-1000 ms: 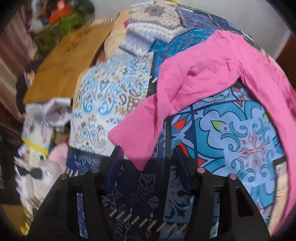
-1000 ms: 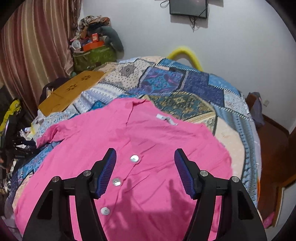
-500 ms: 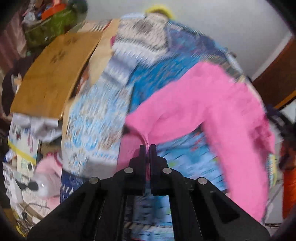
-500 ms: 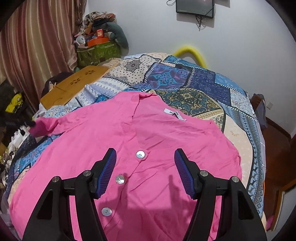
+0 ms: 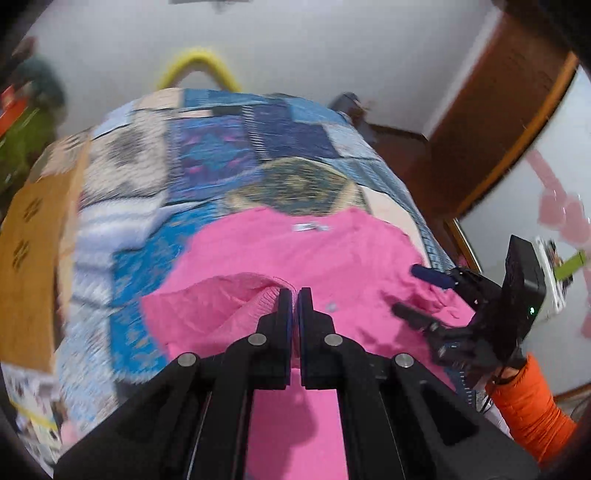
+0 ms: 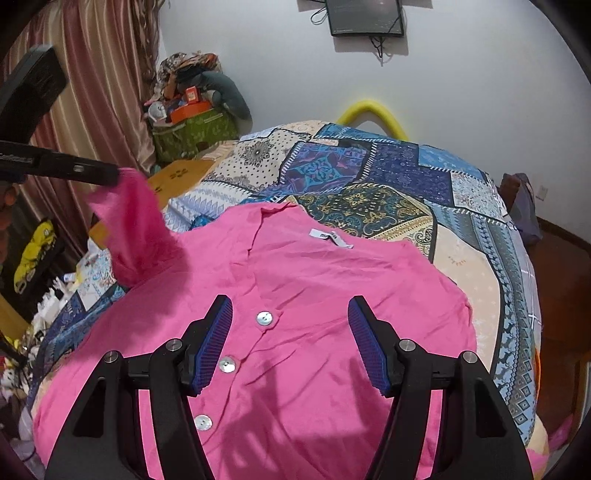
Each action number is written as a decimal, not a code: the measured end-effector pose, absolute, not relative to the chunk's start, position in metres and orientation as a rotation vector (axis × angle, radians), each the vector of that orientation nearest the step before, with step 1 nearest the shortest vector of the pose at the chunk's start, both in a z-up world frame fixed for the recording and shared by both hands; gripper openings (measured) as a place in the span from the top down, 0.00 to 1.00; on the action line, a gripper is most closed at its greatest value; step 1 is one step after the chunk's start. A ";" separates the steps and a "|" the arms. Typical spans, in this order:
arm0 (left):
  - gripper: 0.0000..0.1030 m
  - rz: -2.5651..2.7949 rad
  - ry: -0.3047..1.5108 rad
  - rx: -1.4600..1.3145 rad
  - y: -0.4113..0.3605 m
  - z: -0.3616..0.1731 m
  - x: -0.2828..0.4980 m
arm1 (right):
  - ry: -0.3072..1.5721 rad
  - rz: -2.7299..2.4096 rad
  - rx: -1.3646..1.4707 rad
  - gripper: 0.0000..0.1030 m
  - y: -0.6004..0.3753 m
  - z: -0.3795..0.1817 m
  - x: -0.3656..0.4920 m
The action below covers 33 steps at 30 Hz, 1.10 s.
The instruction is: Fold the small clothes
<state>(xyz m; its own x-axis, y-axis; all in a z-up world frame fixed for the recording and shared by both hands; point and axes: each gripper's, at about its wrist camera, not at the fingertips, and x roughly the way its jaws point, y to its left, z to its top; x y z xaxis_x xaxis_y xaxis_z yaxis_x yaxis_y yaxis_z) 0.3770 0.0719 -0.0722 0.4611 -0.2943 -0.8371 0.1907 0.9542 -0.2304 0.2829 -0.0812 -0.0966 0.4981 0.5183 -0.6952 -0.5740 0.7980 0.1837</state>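
A pink button shirt (image 6: 303, 295) lies face up on a patchwork bedspread (image 6: 388, 184), collar toward the far side. My left gripper (image 5: 294, 295) is shut on the shirt's left sleeve (image 5: 236, 295) and holds it lifted above the bed; in the right wrist view the sleeve (image 6: 133, 221) hangs from the left gripper's fingers (image 6: 99, 173) at the upper left. My right gripper (image 6: 290, 332) is open and empty, hovering over the shirt's button placket; it also shows in the left wrist view (image 5: 424, 295).
A yellow curved bar (image 6: 369, 110) stands at the bed's far end. A wooden board (image 6: 177, 177) and a green bag (image 6: 192, 133) with clutter sit at the far left by the curtain (image 6: 92, 92). A screen (image 6: 365, 16) hangs on the wall.
My left gripper closed on the sleeve end, then lifted it and swung it up and over toward the shirt body. My right gripper stayed open, shifting slightly over the shirt front.
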 end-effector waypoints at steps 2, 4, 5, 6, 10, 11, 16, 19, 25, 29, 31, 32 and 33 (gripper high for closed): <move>0.98 -0.349 1.077 -0.099 0.040 -0.083 0.393 | 0.814 0.662 -0.062 0.41 -0.087 -0.097 0.285; 0.98 -0.384 1.099 -0.093 0.016 -0.094 0.405 | 0.815 0.660 -0.050 0.41 -0.093 -0.099 0.286; 0.98 -0.403 1.112 -0.087 0.002 -0.101 0.412 | 0.817 0.661 -0.043 0.41 -0.096 -0.099 0.287; 0.98 -0.419 1.125 -0.084 -0.010 -0.109 0.418 | 0.821 0.660 -0.036 0.41 -0.100 -0.101 0.288; 0.98 -0.446 1.167 -0.040 -0.044 -0.135 0.434 | 0.843 0.654 -0.017 0.41 -0.111 -0.107 0.292; 0.97 -0.444 1.165 -0.025 -0.047 -0.138 0.435 | 0.849 0.650 -0.013 0.41 -0.113 -0.110 0.293; 0.69 -0.418 1.146 0.017 -0.049 -0.142 0.437 | 0.901 0.645 0.009 0.41 -0.117 -0.124 0.300; 0.65 -0.374 1.095 0.028 -0.025 -0.133 0.428 | 0.922 0.652 0.015 0.41 -0.112 -0.131 0.303; 0.59 -0.210 1.044 0.016 0.053 -0.133 0.405 | 0.948 0.642 0.013 0.42 -0.097 -0.145 0.320; 0.59 -0.084 1.065 0.055 0.100 -0.155 0.393 | 0.980 0.608 -0.021 0.64 -0.088 -0.157 0.328; 0.59 -0.047 1.089 0.075 0.115 -0.175 0.388 | 0.996 0.599 -0.034 0.76 -0.084 -0.163 0.330; 0.59 -0.033 1.098 0.077 0.120 -0.182 0.386 | 0.993 0.596 -0.041 0.80 -0.082 -0.163 0.329; 0.59 -0.020 1.108 0.071 0.127 -0.192 0.384 | 0.986 0.597 -0.048 0.90 -0.081 -0.162 0.328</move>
